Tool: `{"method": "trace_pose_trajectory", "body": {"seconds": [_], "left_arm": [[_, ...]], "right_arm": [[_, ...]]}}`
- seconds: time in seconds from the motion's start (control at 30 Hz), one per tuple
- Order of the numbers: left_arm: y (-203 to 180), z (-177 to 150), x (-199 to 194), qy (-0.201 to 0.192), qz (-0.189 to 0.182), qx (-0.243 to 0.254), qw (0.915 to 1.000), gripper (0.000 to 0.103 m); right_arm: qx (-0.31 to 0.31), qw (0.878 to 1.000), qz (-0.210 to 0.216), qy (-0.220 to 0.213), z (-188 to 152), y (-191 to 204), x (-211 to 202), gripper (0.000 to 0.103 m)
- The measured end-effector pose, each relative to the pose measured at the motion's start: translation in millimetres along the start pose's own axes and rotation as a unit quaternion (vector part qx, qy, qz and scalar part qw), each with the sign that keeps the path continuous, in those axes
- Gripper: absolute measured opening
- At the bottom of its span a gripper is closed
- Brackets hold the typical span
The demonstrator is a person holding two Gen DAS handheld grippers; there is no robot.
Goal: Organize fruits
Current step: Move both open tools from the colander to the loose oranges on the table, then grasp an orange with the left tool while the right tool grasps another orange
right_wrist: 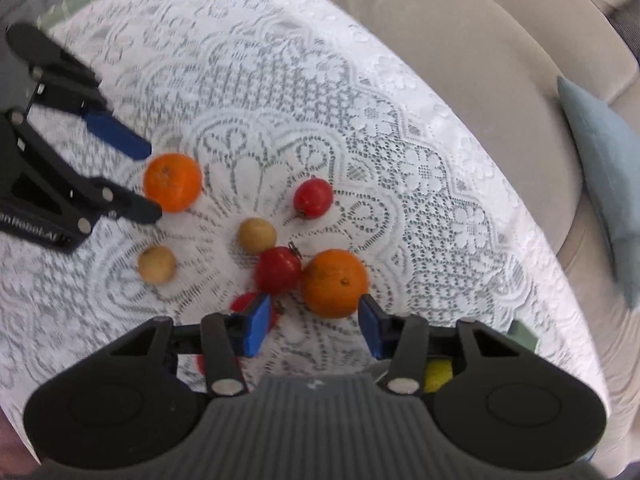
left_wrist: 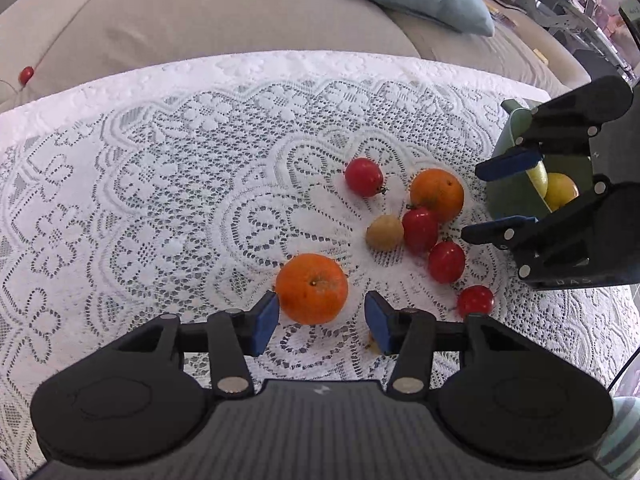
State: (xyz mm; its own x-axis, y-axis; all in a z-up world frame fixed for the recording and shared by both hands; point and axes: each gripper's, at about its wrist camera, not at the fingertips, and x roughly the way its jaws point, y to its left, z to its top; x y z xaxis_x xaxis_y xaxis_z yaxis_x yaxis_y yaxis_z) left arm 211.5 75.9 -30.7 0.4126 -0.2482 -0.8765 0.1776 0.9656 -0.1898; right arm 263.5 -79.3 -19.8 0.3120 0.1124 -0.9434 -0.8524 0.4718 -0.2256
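Left wrist view: our left gripper (left_wrist: 320, 318) has its jaws spread around the near orange (left_wrist: 312, 289), left pad touching the peel, right pad apart. We judge it best to centre before closing, then squeeze gently. Our right gripper (right_wrist: 314, 326), jaws spread and empty, hangs by the second orange (right_wrist: 334, 283). Green bin (left_wrist: 516, 196) stands right, with yellow fruit inside.

White openwork lace tablecloth (left_wrist: 160, 184), dimpled matt orange (left_wrist: 312, 289), glossy smooth tomato (left_wrist: 363, 177), beige cloth sofa (left_wrist: 224, 12).
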Motion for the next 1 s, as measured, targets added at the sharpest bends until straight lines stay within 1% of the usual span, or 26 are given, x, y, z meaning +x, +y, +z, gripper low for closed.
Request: {"method": "trace_pose_trajectory", "body": {"seconds": [0.1, 0.3, 0.4, 0.5, 0.67, 0.9, 1.0], "left_arm": [[0.1, -0.1, 1.8, -0.002, 0.006, 0.004, 1.0, 0.057], [2.2, 2.5, 5.5, 0.001, 0.015, 0.007, 0.9999, 0.057], [5.2, 2.0, 8.3, 0.003, 0.018, 0.01, 0.9998, 0.054], [8.9, 0.8, 10.2, 0.003, 0.007, 0.009, 0.9999, 0.054], [8.5, 0.9, 11.1, 0.0, 0.003, 0.014, 0.9999, 0.053], [6.1, 0.9, 12.2, 0.004, 0.005, 0.023, 0.9997, 0.052], [6.5, 1.7, 13.2, 0.005, 0.004, 0.021, 0.9998, 0.052]], "right_arm": [[-0.024, 1.0, -0.002, 0.009, 2.3, 0.3, 5.5, 0.045], [-0.042, 0.999, -0.003, 0.018, 4.7, -0.8, 16.6, 0.045], [-0.037, 0.999, 0.001, 0.017, 5.6, -5.0, 21.2, 0.045], [-0.04, 0.999, 0.01, 0.011, 6.1, -6.3, 23.1, 0.045], [-0.041, 0.999, 0.021, 0.015, 8.2, -9.1, 30.1, 0.045], [-0.034, 0.999, 0.026, 0.022, 11.3, -15.6, 40.0, 0.047], [-0.033, 0.999, 0.022, 0.028, 10.8, -14.9, 44.4, 0.047]]}}
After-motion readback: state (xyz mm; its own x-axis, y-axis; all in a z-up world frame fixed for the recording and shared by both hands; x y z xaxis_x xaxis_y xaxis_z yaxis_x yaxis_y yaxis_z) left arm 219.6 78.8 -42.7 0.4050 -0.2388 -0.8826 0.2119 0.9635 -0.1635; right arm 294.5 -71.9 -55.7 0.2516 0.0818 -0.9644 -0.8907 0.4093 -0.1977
